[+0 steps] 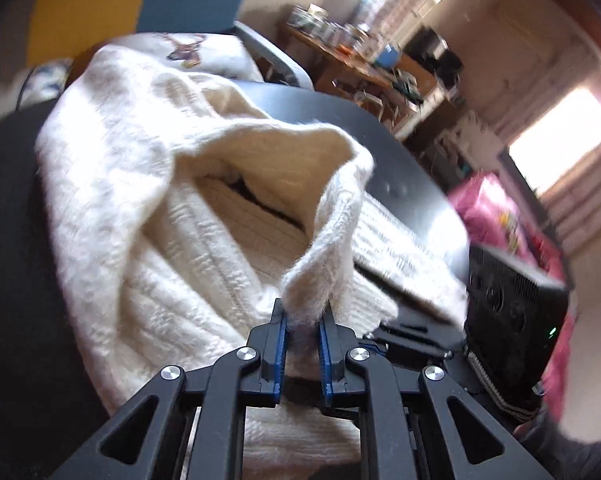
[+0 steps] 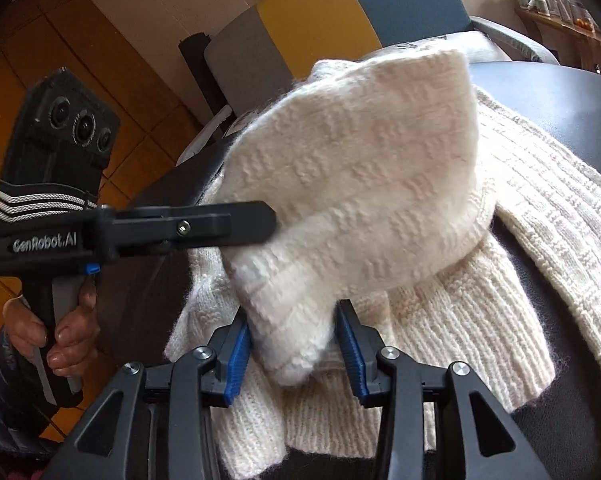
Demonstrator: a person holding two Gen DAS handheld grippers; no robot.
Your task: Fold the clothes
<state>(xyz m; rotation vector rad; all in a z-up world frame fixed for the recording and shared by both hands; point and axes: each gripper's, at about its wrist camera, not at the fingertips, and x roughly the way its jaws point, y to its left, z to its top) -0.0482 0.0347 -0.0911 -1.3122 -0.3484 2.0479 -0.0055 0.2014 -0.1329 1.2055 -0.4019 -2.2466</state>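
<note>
A cream knit sweater [image 1: 148, 208] lies spread over a dark round table [image 1: 400, 168]. My left gripper [image 1: 303, 308] is shut on a raised fold of its edge, and the cloth stands up from between the blue pads. In the right wrist view a thick fold of the sweater [image 2: 360, 168] is lifted and doubled over the part still lying flat. My right gripper [image 2: 292, 312] is shut on that fold's lower tip. The left gripper [image 2: 220, 228] reaches in from the left onto the same fold, with a hand [image 2: 60, 320] on its handle. The right gripper's black body [image 1: 512, 312] shows beside the left one.
A chair with a grey, yellow and blue back [image 2: 320, 12] stands behind the table [image 2: 560, 92]. A deer-print cushion [image 1: 188, 50] rests on it. Further off are a cluttered wooden desk [image 1: 360, 52], a pink bag [image 1: 492, 212] and a wood floor [image 2: 20, 100].
</note>
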